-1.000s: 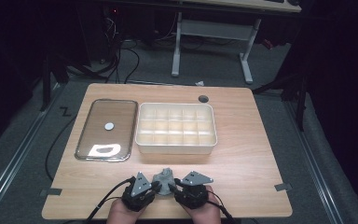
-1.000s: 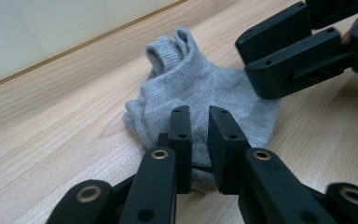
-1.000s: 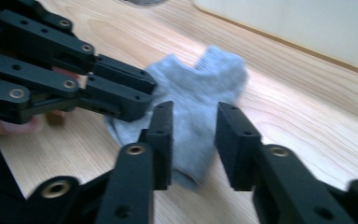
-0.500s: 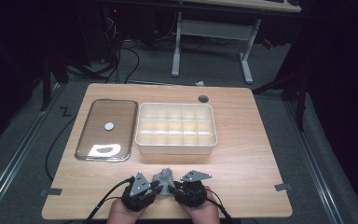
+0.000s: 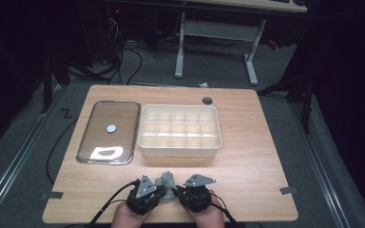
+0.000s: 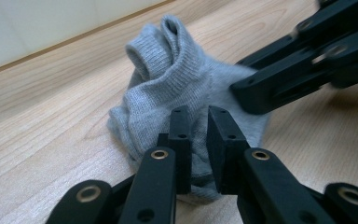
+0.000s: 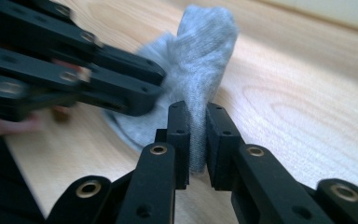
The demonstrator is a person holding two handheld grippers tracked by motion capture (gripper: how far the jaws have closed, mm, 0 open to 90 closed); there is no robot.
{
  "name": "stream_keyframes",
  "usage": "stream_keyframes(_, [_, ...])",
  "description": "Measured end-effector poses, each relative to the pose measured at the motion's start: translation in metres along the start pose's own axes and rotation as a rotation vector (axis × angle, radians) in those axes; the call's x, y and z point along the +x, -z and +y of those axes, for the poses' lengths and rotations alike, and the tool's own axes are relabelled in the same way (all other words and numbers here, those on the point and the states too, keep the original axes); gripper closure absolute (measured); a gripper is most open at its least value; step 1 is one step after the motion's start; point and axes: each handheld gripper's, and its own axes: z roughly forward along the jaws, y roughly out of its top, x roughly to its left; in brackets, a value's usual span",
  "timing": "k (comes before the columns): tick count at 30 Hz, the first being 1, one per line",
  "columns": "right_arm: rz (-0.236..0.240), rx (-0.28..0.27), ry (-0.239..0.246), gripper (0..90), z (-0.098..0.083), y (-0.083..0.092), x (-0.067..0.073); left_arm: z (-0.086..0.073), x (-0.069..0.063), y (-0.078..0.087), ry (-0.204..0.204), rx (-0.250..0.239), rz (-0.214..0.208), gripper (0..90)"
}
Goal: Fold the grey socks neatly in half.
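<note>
both grippers pinch the grey sock (image 6: 177,98) at the table's (image 5: 247,166) near edge: the left gripper (image 6: 198,140) on a lower fold, its jaws having just closed further, the right gripper (image 7: 196,137) likewise on an upright fold. thin knit could slip out if they pull apart unevenly.

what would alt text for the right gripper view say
The right gripper has its black fingers pinched on a fold of a grey sock standing up from the wooden table. The left gripper reaches in from the left, touching the sock.
</note>
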Motion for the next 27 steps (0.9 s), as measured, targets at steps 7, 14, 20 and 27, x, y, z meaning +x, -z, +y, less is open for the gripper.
stream_keyframes(7, [-0.006,-0.009,0.083,81.3,0.007,0.007,0.019,0.001,-0.001,-0.002,-0.016,0.004,0.003,81.2])
stream_keyframes(14, [-0.071,-0.055,0.002,66.3,0.008,0.023,-0.007,0.001,-0.001,-0.002,-0.016,0.004,0.000,81.1])
stream_keyframes(20, [-0.104,-0.003,0.012,76.7,0.002,0.012,-0.013,0.001,-0.001,-0.002,-0.017,0.003,-0.004,80.4])
stream_keyframes(27, [-0.093,0.005,0.001,85.3,0.000,0.001,-0.010,0.001,0.000,-0.001,-0.012,0.002,-0.018,78.4])
